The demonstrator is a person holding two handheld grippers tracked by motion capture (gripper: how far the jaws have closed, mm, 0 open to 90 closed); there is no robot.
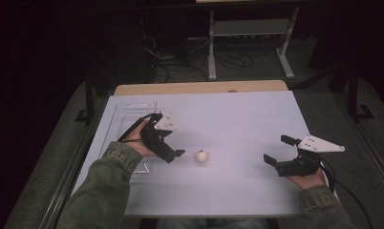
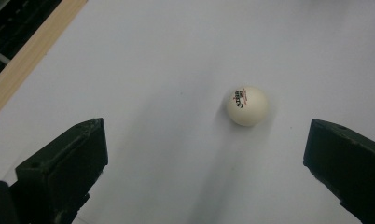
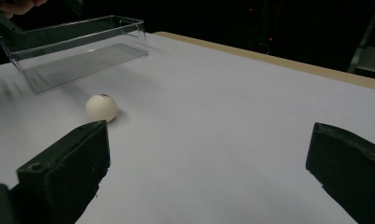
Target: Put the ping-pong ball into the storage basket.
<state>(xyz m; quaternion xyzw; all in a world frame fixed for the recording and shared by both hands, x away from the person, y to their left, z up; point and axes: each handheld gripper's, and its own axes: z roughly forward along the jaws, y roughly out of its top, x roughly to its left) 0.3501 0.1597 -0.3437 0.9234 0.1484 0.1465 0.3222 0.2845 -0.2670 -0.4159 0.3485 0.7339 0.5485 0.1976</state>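
Note:
A white ping-pong ball (image 1: 201, 156) with a small printed logo rests on the white table (image 1: 238, 119), near the middle front. My left gripper (image 1: 176, 142) hovers just left of it, open, pointing toward the ball. In the left gripper view the ball (image 2: 246, 106) lies ahead of the wide-apart jaws of that gripper (image 2: 204, 140), nearer the right jaw and touching neither. My right gripper (image 1: 277, 149) is open at the right front, well apart from the ball. Its own view (image 3: 206, 135) has the ball (image 3: 101, 108) beyond its left jaw.
A clear plastic tray (image 1: 118, 112) sits on the table's left side behind the left hand, and its clear wall (image 3: 73, 63) stands behind the ball in the right gripper view. A wooden strip (image 1: 199, 88) borders the far edge. A metal stand (image 1: 250, 28) and cables are on the floor beyond.

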